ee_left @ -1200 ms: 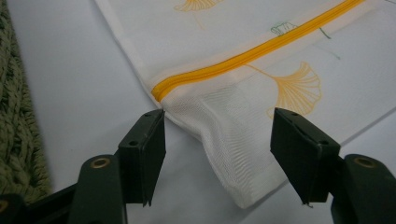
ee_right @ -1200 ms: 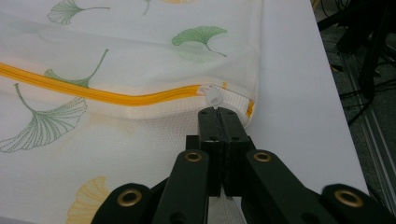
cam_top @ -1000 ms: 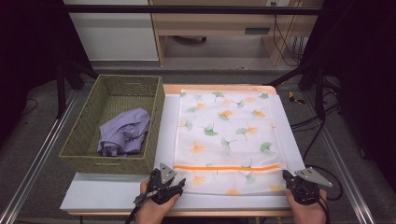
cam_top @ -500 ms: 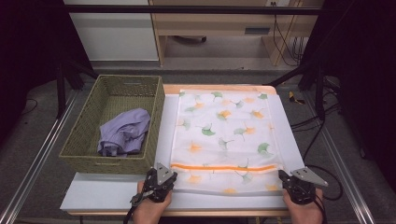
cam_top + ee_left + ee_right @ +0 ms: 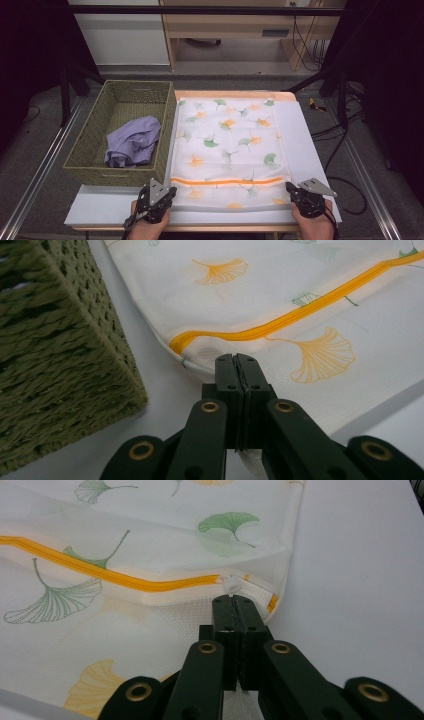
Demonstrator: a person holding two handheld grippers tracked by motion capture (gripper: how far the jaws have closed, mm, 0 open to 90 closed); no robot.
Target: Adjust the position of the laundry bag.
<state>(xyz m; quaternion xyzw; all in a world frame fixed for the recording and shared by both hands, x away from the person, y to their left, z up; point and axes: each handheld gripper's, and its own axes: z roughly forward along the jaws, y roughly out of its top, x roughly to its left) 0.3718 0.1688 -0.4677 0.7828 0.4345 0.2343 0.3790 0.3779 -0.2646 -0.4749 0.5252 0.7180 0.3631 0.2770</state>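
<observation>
**Ana:** Mesh, white and printed with ginkgo leaves: the laundry bag [image 5: 230, 145] lies flat on the white table [image 5: 310, 145], just right of the green wicker basket [image 5: 95, 145]. Its long axis runs near to far, and the far edge lies at the far end of the table.

**Ben:** And the orange zipper [image 5: 227, 180] crosses it left to right, close to the near end. In the right gripper view the white zipper pull [image 5: 232, 584] sits at the right end of that line, just ahead of the jaw tips.

**Ana:** Left gripper [image 5: 159, 198] is at the near left corner. Its jaws have just been closing, and in the left gripper view [image 5: 238, 360] they are pressed together with the bag's near edge pinched between them.

**Ben:** Right gripper [image 5: 300, 196] at the near right corner, same story: in the right gripper view [image 5: 235, 601] its jaws are clamped flat on the mesh, with a sliver of white fabric showing below the pads.

**Ana:** So both near corners are gripped and the bag's near edge spans from hand to hand.

**Ben:** In the basket, a crumpled lavender garment [image 5: 132, 145] sits against the near right wall, well apart from either gripper.
</observation>
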